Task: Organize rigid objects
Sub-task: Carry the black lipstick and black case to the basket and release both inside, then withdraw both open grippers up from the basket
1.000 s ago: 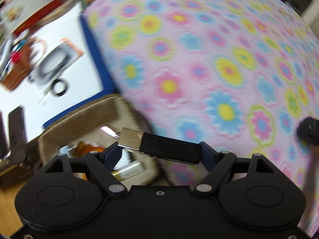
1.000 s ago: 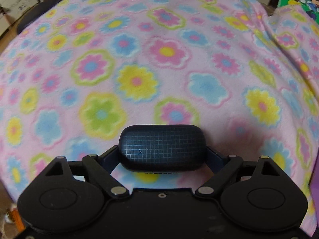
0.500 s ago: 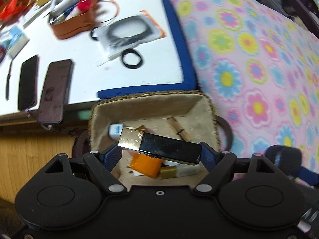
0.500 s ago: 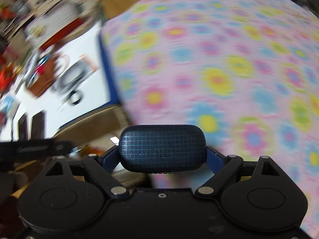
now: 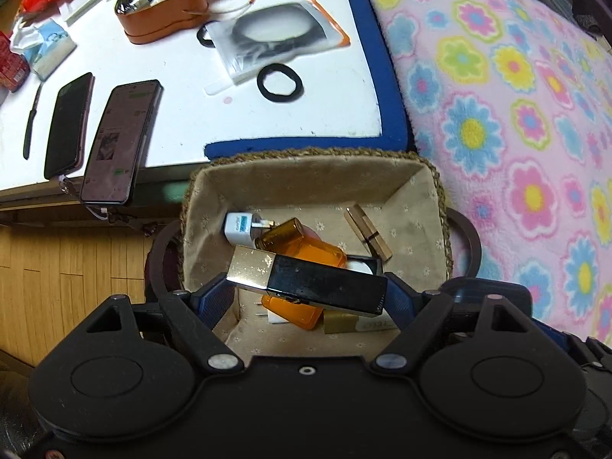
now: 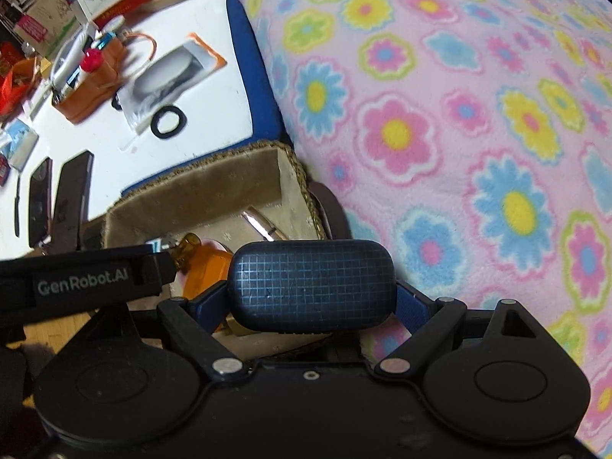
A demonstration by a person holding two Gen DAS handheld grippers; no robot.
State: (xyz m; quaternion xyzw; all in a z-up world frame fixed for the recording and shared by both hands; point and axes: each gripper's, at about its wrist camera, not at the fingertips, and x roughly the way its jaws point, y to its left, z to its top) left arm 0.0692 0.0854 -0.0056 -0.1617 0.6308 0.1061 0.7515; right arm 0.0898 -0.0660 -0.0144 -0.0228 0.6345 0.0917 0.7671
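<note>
My left gripper is shut on a black and gold rectangular case, held crosswise right above a woven, cloth-lined basket. Inside the basket lie an orange bottle, a white charger plug and a wooden clothespin. My right gripper is shut on a dark blue rounded case with a grid pattern. It hovers over the basket's right side, beside the flowered blanket. The left gripper's black body crosses the right wrist view at the left.
A white table top with a blue rim lies behind the basket. On it are two phones, an orange pen holder, a bagged black cable and a black hair tie. Wooden floor shows at the left.
Both grippers swung from over the blanket to above the basket, each keeping its case. The basket and the table have come fully into the left wrist view.
</note>
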